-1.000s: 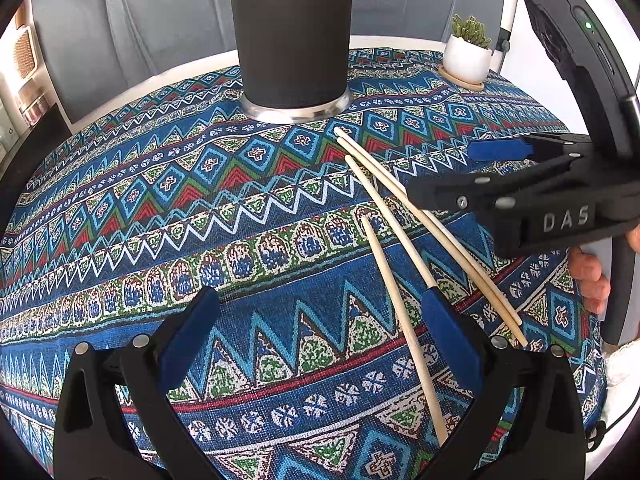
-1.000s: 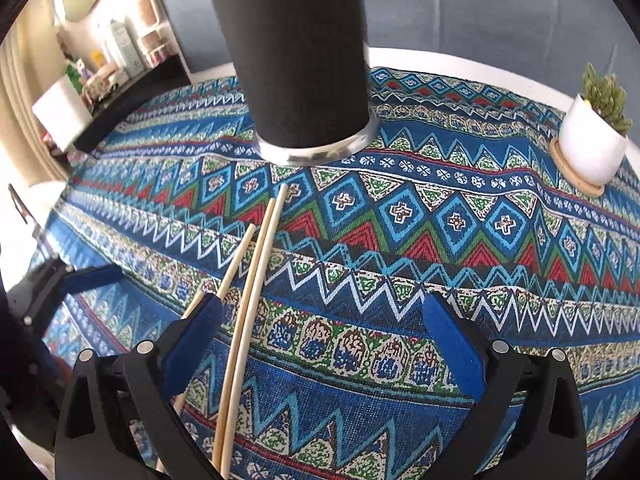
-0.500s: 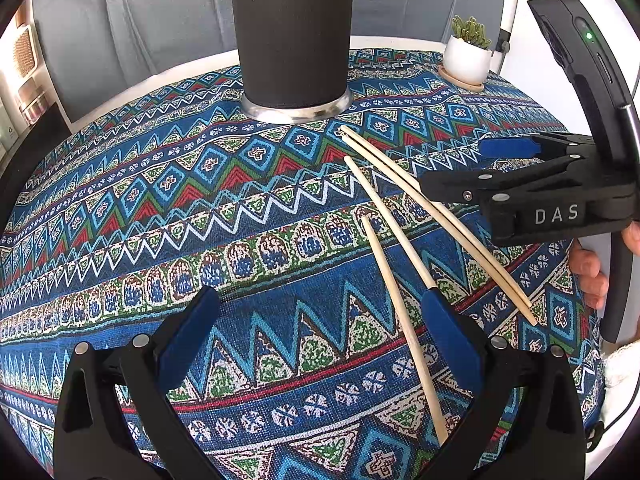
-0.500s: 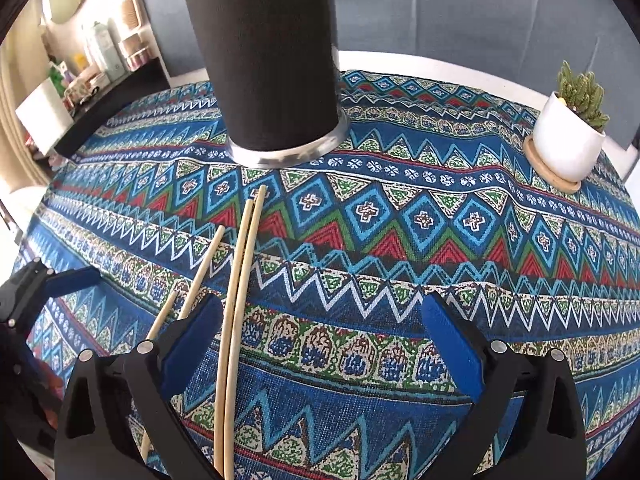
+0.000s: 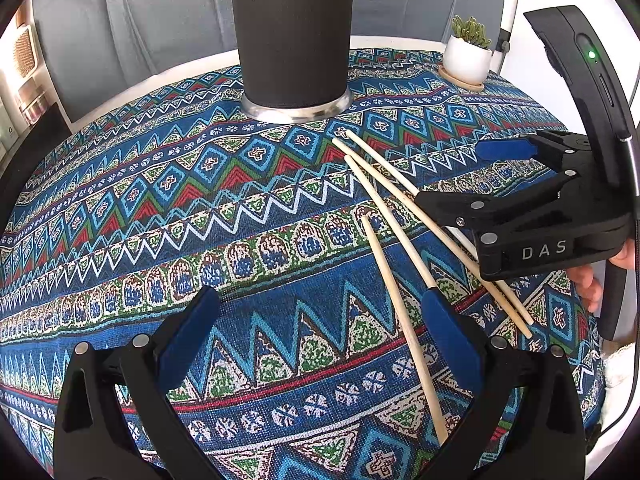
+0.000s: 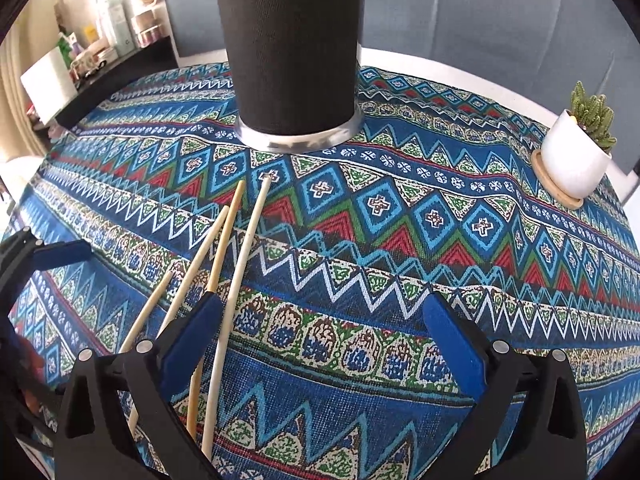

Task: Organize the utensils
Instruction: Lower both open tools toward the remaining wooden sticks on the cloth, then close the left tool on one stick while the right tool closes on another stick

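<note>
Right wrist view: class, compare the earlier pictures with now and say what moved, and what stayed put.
The right claw has swung toward the chopsticks, bringing the black cylinder nearer to centre; seen from the left, it sits higher and further back over the pair. Nothing was gripped or released. The four chopsticks, cylinder, potted plant and open left claw stayed put.

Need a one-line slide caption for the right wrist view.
Open right gripper hovers over four wooden chopsticks on patterned tablecloth, black cylindrical holder ahead.
</note>
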A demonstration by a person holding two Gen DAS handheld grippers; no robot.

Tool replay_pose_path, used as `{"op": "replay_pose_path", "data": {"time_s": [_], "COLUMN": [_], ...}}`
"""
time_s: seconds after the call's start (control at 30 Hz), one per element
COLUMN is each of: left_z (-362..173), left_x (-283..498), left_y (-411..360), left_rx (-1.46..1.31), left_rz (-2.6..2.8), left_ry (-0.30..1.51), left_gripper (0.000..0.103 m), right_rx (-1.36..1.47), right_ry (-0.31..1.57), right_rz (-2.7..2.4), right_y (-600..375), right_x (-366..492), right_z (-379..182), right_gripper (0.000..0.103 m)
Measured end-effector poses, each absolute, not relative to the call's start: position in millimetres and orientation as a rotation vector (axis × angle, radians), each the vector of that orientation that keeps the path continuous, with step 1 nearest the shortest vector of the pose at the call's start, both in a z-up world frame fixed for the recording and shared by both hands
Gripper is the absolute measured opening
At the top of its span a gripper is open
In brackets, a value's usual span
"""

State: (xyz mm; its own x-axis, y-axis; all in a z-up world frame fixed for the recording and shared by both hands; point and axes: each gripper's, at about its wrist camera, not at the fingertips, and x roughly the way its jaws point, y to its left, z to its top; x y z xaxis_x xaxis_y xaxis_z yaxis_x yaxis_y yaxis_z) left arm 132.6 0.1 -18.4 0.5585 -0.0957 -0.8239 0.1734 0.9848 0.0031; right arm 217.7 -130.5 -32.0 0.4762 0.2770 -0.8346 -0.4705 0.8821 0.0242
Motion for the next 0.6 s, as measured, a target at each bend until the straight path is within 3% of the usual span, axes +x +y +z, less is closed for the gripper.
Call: {"op": "replay_pose_path", "data": {"time_s": [0.6], "left_z": [-19.7], "left_x": [133.8], "left_y": [0.7], "left_rx": [0.093], "left_rz": [-0.165], "left_ry": [0.966], "left_gripper": [0.099], "right_rx": [-0.221], "right_ry": [0.959], "right_rz": [0.480], "right_y": [-126.0], "right_x": [220.0], "right_z": [-35.2], "right_gripper": [0.097]}}
